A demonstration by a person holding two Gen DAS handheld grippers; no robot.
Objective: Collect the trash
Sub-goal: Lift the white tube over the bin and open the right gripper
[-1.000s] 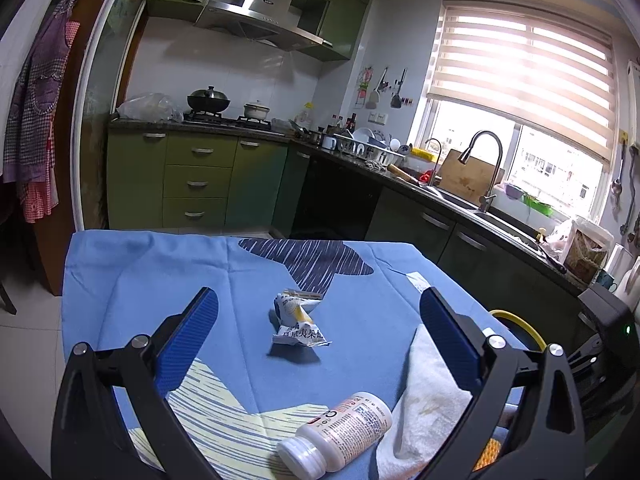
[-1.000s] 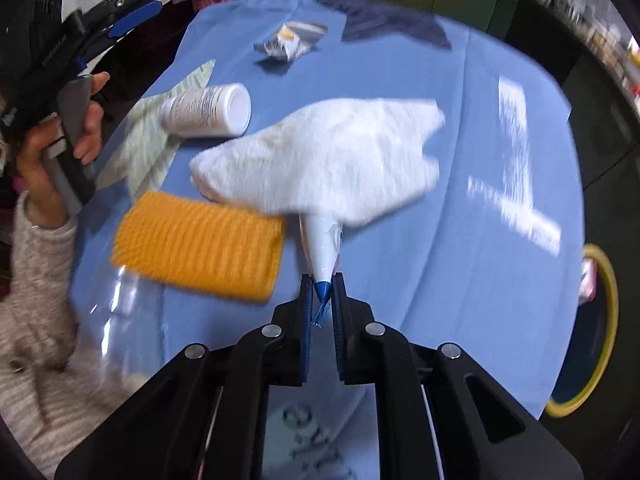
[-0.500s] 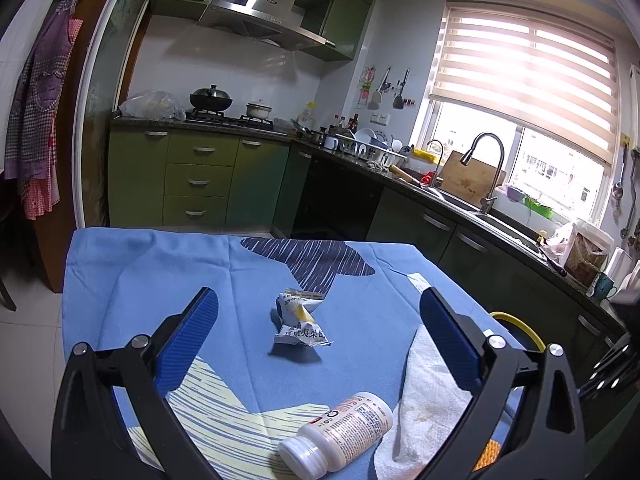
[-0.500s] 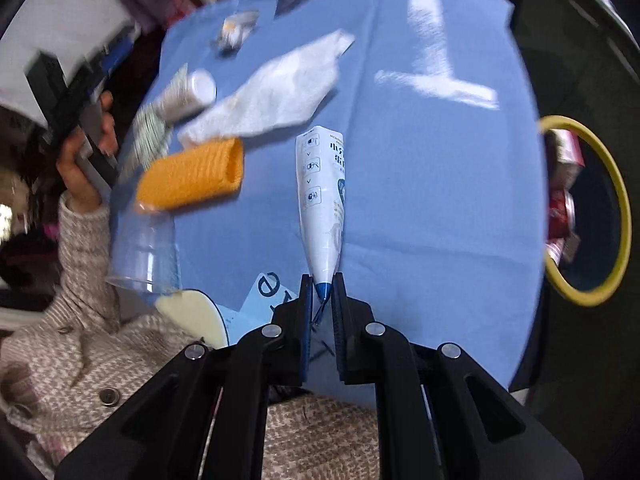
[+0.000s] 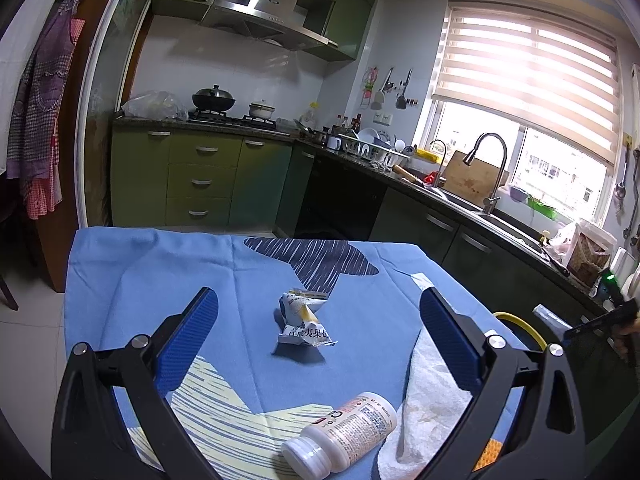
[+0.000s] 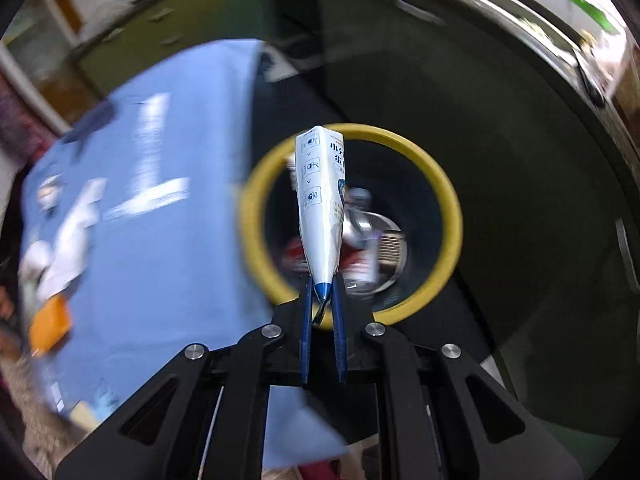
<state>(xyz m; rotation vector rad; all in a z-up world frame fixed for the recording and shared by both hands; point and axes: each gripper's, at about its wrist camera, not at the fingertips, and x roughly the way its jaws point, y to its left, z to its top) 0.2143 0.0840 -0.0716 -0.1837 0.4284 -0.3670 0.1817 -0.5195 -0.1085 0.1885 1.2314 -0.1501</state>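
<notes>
My right gripper (image 6: 322, 294) is shut on the blue end of a white squeeze tube (image 6: 322, 208), which hangs over the mouth of a yellow-rimmed bin (image 6: 450, 216) with cans and wrappers inside. My left gripper (image 5: 318, 316) stands open above the blue tablecloth (image 5: 160, 280). Between and beyond its fingers lies a crumpled white wrapper (image 5: 302, 320). A white pill bottle (image 5: 340, 436) lies on its side close in front. In the left wrist view the bin's yellow rim (image 5: 520, 322) shows past the table's right edge, with the right gripper (image 5: 596, 324) above it.
A white cloth (image 5: 432, 404) and an orange sponge (image 5: 488, 452) lie at the table's right near side. Green kitchen cabinets (image 5: 200, 180), a stove and a sink counter (image 5: 460, 200) run behind and to the right. The bin stands on the floor beside the table.
My right gripper has swung off the table to the right with the tube and now points down over the bin. The left gripper has stayed still and open.
</notes>
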